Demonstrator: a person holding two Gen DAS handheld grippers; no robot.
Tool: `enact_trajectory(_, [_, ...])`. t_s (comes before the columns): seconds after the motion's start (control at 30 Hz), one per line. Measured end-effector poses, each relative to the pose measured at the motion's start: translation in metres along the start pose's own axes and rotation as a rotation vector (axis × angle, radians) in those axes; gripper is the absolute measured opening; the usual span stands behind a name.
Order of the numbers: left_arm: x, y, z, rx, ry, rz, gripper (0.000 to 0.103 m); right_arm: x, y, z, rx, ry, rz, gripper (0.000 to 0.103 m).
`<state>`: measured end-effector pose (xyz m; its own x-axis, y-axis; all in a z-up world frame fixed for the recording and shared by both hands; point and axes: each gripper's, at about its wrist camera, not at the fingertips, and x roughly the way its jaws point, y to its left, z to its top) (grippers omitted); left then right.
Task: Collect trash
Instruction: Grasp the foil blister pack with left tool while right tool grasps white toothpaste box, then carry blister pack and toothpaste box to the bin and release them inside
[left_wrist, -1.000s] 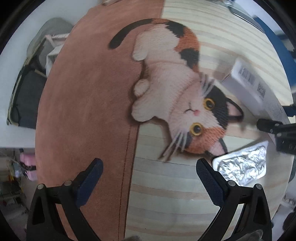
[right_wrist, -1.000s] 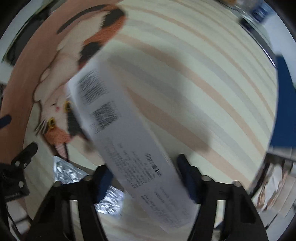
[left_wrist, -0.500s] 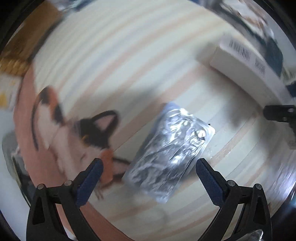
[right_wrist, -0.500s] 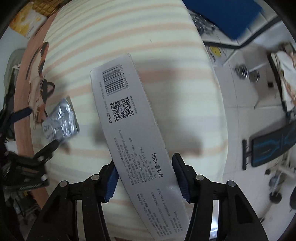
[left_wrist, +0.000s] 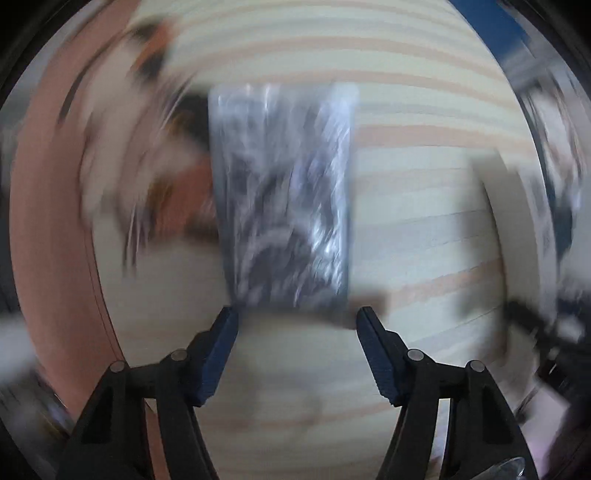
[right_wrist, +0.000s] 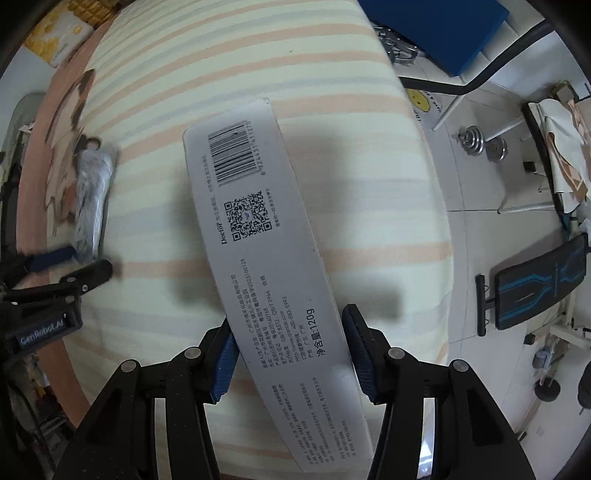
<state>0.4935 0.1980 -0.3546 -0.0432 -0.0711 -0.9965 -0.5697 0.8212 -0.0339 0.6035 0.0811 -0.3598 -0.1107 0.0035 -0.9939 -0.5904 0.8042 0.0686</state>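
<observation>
Long white carton (right_wrist: 266, 266) pinched by closing right tool (right_wrist: 290, 349); crumpled foil packet (left_wrist: 284, 199) lying unpressed on striped bed (right_wrist: 258, 55), framed by closing left tool (left_wrist: 297, 325).

Soft, even indoor light fills both views, with no harsh glare. The left wrist view is badly smeared by motion: the foil pack (left_wrist: 282, 195) and the cat print (left_wrist: 155, 155) streak into each other, while the black fingers (left_wrist: 218, 354) at six o'clock stay crisp. The right wrist view is sharp; print on the white box (right_wrist: 273, 266) reads clearly, and it casts a broad soft shadow (right_wrist: 354, 236) toward three o'clock. Both views bulge, darkening to black at the rims.
</observation>
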Motion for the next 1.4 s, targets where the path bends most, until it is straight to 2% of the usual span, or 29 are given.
enact_trajectory(0.07, [0.001, 0.009, -0.024, -0.129, 0.017, -0.05, 0.062, 0.001, 0.003, -0.013, -0.008, 0.012, 0.017, 0.055])
enact_trajectory(0.1, [0.001, 0.015, -0.042, -0.213, 0.038, -0.099, 0.062, 0.002, 0.004, -0.019, -0.012, 0.019, 0.023, 0.055])
enact_trajectory(0.2, [0.001, 0.025, -0.079, -0.347, 0.047, -0.192, 0.062, 0.004, 0.012, -0.044, -0.028, 0.051, 0.053, 0.055])
enact_trajectory(0.23, [-0.002, 0.026, -0.084, -0.361, 0.042, -0.199, 0.062, 0.004, 0.014, -0.051, -0.032, 0.059, 0.062, 0.055])
enact_trajectory(0.33, [-0.016, 0.028, -0.096, -0.357, -0.021, -0.174, 0.063, 0.005, 0.015, -0.065, -0.03, 0.072, 0.075, 0.056])
enact_trajectory(0.37, [-0.021, 0.027, -0.092, -0.346, -0.042, -0.175, 0.063, 0.005, 0.012, -0.065, -0.017, 0.069, 0.074, 0.06])
enact_trajectory(0.43, [-0.033, 0.022, -0.074, -0.304, -0.099, -0.157, 0.065, 0.004, 0.011, -0.063, -0.012, 0.048, 0.052, 0.068])
enact_trajectory(0.5, [-0.039, 0.013, -0.049, -0.261, -0.126, -0.148, 0.065, 0.006, 0.013, -0.058, -0.022, 0.035, 0.04, 0.07])
enact_trajectory(0.57, [-0.035, 0.02, -0.02, -0.241, -0.134, -0.143, 0.065, 0.004, 0.02, -0.055, -0.046, 0.008, 0.02, 0.053])
enact_trajectory(0.67, [-0.034, 0.014, 0.008, -0.225, -0.133, -0.162, 0.065, -0.003, 0.019, -0.043, -0.037, -0.038, 0.001, 0.053])
enact_trajectory(0.7, [-0.028, 0.034, 0.023, -0.22, -0.131, -0.166, 0.065, -0.006, 0.018, -0.04, -0.024, -0.05, 0.002, 0.053])
enact_trajectory(0.73, [-0.022, 0.038, 0.04, -0.213, -0.119, -0.159, 0.065, -0.008, 0.016, -0.034, -0.011, -0.062, -0.003, 0.053])
enact_trajectory(0.83, [0.005, 0.041, 0.072, -0.203, -0.049, -0.093, 0.066, -0.008, 0.014, -0.015, 0.011, -0.065, -0.021, 0.053])
enact_trajectory(0.9, [0.014, 0.042, 0.076, -0.203, -0.05, -0.016, 0.067, -0.003, 0.012, -0.004, 0.01, -0.044, -0.035, 0.054])
enact_trajectory(0.93, [0.015, 0.044, 0.075, -0.203, -0.058, -0.003, 0.066, 0.002, 0.011, 0.0, 0.012, -0.023, -0.04, 0.055])
enact_trajectory(1.03, [0.017, 0.043, 0.074, -0.21, -0.084, 0.001, 0.063, 0.006, 0.01, 0.004, -0.01, 0.0, -0.038, 0.058])
enact_trajectory(1.13, [0.017, 0.042, 0.067, -0.196, -0.101, 0.003, 0.059, 0.009, 0.012, 0.005, -0.043, -0.016, -0.058, 0.058])
enact_trajectory(1.23, [0.018, 0.043, 0.064, -0.187, -0.101, 0.001, 0.058, 0.004, 0.019, 0.002, -0.057, -0.035, -0.092, 0.05])
enact_trajectory(1.37, [0.009, 0.072, 0.055, -0.18, -0.109, -0.005, 0.058, 0.004, 0.011, 0.004, -0.043, -0.055, -0.048, 0.049])
enact_trajectory(1.4, [0.006, 0.073, 0.043, -0.175, -0.117, -0.004, 0.058, 0.002, 0.008, 0.004, -0.039, -0.066, -0.039, 0.049])
